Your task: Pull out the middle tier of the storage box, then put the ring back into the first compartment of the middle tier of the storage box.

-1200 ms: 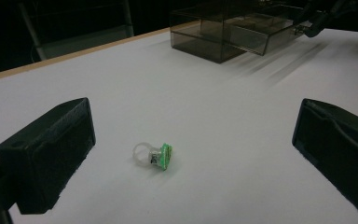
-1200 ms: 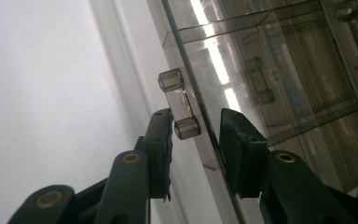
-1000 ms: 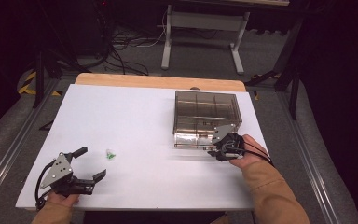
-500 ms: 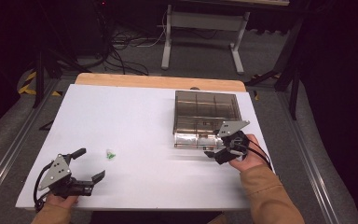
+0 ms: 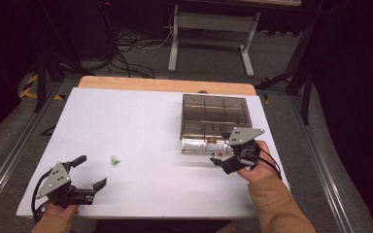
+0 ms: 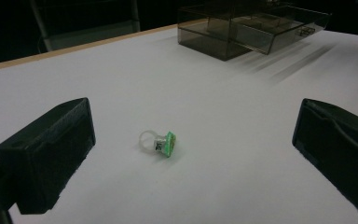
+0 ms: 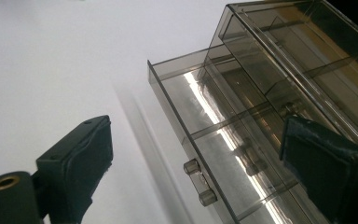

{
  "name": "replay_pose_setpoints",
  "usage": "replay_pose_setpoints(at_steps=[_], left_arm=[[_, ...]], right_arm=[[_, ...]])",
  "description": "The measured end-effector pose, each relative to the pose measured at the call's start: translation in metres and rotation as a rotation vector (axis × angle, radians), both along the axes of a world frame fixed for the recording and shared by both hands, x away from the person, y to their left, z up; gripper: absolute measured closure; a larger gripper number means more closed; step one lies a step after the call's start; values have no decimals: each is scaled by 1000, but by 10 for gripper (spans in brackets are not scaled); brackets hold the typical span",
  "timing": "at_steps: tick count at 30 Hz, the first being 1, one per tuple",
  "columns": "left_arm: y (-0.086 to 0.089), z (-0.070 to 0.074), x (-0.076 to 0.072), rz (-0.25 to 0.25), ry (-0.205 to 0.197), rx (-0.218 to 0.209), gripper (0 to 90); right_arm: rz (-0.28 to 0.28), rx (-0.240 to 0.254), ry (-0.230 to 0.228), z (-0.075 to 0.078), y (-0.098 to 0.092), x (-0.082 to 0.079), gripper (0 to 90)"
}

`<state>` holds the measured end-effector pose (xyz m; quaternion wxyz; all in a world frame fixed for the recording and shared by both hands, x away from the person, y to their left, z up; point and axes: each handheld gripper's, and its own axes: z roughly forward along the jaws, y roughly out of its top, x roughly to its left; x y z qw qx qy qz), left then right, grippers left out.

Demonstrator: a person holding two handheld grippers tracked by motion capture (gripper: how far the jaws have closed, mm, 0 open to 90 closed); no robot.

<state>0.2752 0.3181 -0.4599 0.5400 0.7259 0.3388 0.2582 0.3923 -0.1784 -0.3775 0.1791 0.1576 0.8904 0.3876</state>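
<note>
A small clear ring with a green stone lies on the white table at the front left. My left gripper stands open just short of it; in the left gripper view the ring lies on the table ahead, between the two spread jaws of the gripper. A smoky clear drawer box stands at the right with its bottom drawer pulled partly out. My right gripper is open in front of the drawer's handle, holding nothing.
The box has several divided compartments on top. Its front drawer reaches toward the table's near right part. A wooden edge runs along the far side of the table. Cables and a metal stand are on the floor beyond.
My right gripper has backed slightly away from the drawer front, to the right. The left gripper has edged a little toward the near left corner. The ring has not moved.
</note>
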Motion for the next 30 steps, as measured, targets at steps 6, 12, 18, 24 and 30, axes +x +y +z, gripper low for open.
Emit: replay_pose_setpoints(at_steps=[6,12,18,24,30], left_arm=[[2,0,-1,0,8,-3,1],[2,0,0,-8,8,-2,2],[3,0,1,-17,9,7,1],[4,-1,2,-32,11,-10,1],[3,-1,2,-35,9,-7,2]], right_arm=[[3,22,3,1,4,0,94],[9,33,0,2,8,-2,83],[13,69,-2,7,10,-2,26],[17,108,-26,8,18,-5,0],[28,135,-32,9,26,-6,0]])
